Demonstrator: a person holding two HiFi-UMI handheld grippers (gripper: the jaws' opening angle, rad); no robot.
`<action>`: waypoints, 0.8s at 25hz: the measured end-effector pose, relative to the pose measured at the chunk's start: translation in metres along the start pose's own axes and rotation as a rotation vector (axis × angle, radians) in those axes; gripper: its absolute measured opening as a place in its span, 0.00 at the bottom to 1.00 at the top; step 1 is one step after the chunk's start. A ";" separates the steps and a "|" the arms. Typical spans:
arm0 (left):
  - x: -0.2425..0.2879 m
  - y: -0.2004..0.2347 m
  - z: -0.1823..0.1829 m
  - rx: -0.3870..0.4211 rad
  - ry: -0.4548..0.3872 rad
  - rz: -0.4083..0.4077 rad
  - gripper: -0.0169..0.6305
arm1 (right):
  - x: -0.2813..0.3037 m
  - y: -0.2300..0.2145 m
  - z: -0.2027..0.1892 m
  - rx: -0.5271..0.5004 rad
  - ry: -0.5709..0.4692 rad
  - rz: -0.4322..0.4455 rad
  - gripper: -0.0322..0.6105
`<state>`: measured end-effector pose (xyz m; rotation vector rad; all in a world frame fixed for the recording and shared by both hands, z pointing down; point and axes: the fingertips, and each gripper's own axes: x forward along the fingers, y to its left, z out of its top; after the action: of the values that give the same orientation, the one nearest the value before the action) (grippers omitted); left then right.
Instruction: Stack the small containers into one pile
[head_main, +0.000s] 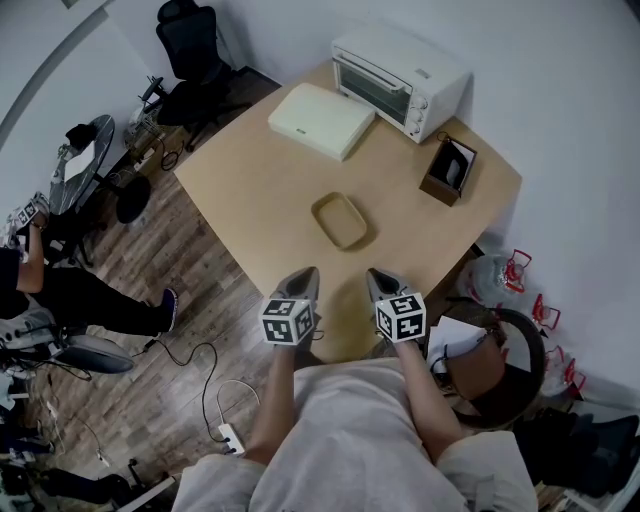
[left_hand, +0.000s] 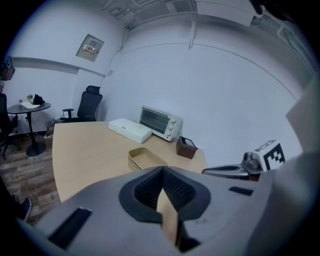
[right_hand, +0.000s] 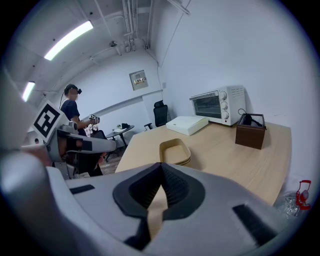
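A pile of tan shallow containers (head_main: 340, 220) sits nested near the middle of the wooden table (head_main: 260, 190); the pile (left_hand: 144, 158) shows ahead in the left gripper view, and the pile (right_hand: 175, 150) ahead in the right gripper view. My left gripper (head_main: 306, 276) hovers over the table's near edge, short of the pile, shut with nothing between its jaws. Beside it my right gripper (head_main: 380, 279) is likewise shut and empty. In both gripper views the jaws meet at their tips, my left gripper (left_hand: 162, 170) and my right gripper (right_hand: 161, 167).
A white toaster oven (head_main: 398, 78) stands at the table's far edge with a flat white box (head_main: 321, 118) beside it. A brown open box (head_main: 448, 170) sits at the right. Office chairs (head_main: 190, 50) and a person (head_main: 40, 290) are off to the left.
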<state>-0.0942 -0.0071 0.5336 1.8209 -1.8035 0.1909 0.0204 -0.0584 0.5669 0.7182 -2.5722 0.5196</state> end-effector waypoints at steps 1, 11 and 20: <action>0.000 0.001 0.000 -0.002 -0.001 0.002 0.03 | 0.000 0.001 0.000 -0.002 0.000 0.000 0.06; -0.002 0.000 0.000 0.006 -0.003 -0.001 0.03 | -0.002 0.003 0.004 -0.008 -0.017 0.004 0.06; -0.002 0.000 0.001 0.007 -0.006 -0.007 0.03 | -0.002 0.005 0.003 -0.012 -0.011 0.008 0.06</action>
<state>-0.0949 -0.0058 0.5325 1.8342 -1.8021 0.1896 0.0187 -0.0553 0.5619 0.7092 -2.5872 0.5034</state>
